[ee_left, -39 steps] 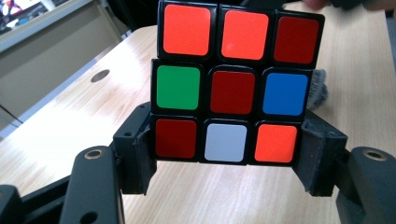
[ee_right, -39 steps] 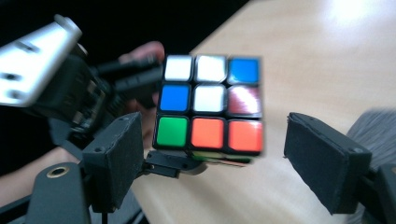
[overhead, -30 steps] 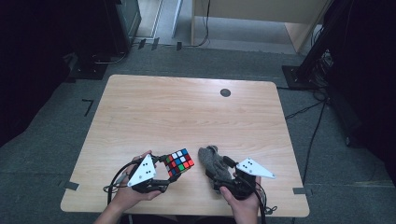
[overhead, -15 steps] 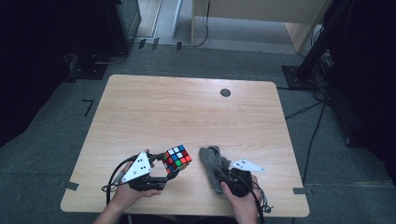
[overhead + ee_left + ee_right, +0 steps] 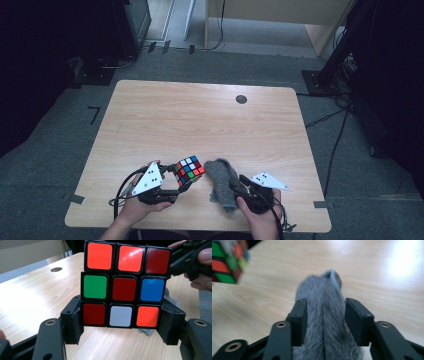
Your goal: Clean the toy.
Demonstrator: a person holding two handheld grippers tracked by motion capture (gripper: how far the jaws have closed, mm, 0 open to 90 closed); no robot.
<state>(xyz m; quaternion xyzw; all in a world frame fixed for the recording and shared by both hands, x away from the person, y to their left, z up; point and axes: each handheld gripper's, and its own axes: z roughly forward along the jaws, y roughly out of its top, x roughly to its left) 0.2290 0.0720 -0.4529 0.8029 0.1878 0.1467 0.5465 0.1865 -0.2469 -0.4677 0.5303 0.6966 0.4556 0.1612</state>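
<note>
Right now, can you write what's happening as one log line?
left gripper: shut on Rubik's cube, lifted | right gripper: shut on grey cloth | table: cable hole

The Rubik's cube (image 5: 124, 285) looks like hard plastic: a black frame with glossy coloured stickers that catch the light, one orange tile showing a bright sheen. The grey cloth (image 5: 324, 315) is soft and fuzzy, with a short, matt nap like fleece or microfibre. The table (image 5: 200, 125) has a pale wood-grain top, smooth with a slight satin shine where the light falls on it. The left gripper (image 5: 120, 327) and the right gripper (image 5: 325, 320) have matt black plastic jaws with finely ribbed pads and brass-coloured metal rivets at the joints. The floor (image 5: 60, 165) is a dull grey carpet, rough-looking.
</note>
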